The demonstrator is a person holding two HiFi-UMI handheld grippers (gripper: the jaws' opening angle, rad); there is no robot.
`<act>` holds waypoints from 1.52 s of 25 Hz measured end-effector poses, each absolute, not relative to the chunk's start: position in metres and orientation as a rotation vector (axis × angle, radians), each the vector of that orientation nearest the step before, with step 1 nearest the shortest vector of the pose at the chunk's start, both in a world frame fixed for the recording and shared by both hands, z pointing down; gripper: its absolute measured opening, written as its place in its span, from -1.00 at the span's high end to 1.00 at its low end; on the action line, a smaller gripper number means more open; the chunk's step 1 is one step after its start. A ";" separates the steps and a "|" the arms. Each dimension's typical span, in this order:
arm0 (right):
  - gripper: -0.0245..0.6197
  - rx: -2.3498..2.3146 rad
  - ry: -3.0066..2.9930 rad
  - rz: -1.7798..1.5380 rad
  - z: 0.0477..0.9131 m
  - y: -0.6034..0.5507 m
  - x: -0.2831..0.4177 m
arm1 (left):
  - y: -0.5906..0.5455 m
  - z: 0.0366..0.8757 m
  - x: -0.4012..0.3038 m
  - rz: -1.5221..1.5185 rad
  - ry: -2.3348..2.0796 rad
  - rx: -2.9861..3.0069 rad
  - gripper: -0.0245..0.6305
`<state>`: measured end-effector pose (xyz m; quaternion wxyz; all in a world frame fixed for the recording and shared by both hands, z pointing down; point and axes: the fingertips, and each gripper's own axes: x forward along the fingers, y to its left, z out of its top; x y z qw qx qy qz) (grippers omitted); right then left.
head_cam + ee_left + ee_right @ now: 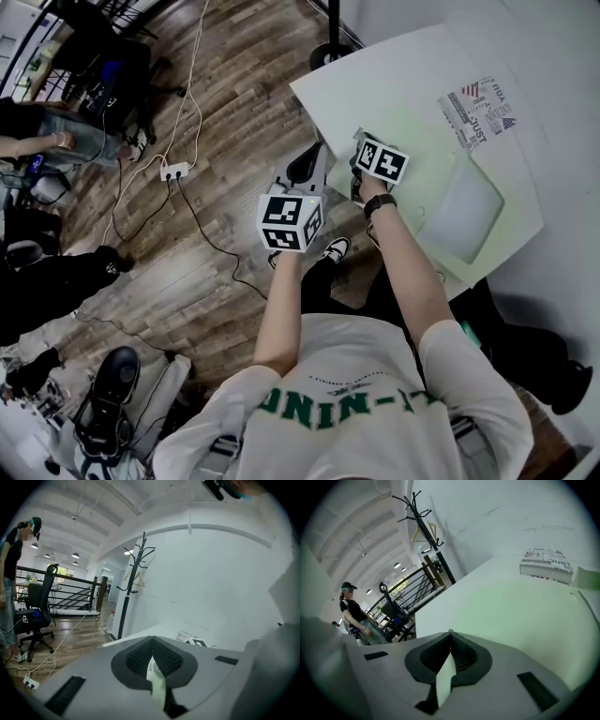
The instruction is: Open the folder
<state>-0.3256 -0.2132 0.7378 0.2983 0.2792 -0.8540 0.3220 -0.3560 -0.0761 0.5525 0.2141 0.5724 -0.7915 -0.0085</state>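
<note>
Folder (464,208), translucent, lies flat and closed on the white bench (375,84), contents unclear; left gripper (152,638) and right gripper (450,632) jaws clenched, empty.

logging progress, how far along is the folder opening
Done: nothing, the folder lies flat and apparently shut on the table. In hand: nothing, left tool and right tool are shut and empty near the table's edge. Still to do: grip the cover and lift.
</note>
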 end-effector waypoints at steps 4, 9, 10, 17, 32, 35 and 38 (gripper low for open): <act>0.87 0.715 -2.370 0.853 0.703 -0.218 -0.311 | -0.090 0.541 -0.345 -0.019 -2.182 1.635 0.88; 0.87 0.724 -2.465 0.854 0.661 -0.229 -0.277 | -0.121 0.526 -0.319 0.005 -2.145 1.733 0.88; 0.87 0.735 -2.482 0.843 0.653 -0.233 -0.268 | -0.128 0.521 -0.312 0.008 -2.135 1.759 0.88; 0.88 0.931 -2.598 0.828 0.594 -0.263 -0.182 | -0.173 0.486 -0.252 0.039 -2.048 1.946 0.88; 0.88 1.459 -2.587 0.497 0.485 -0.293 0.023 | -0.248 0.434 -0.109 0.092 -1.778 2.299 0.88; 0.88 1.530 -2.528 0.271 0.456 -0.298 0.059 | -0.256 0.423 -0.082 0.102 -1.757 2.358 0.88; 0.88 1.586 -2.516 0.199 0.432 -0.301 0.085 | -0.261 0.411 -0.066 0.108 -1.763 2.388 0.88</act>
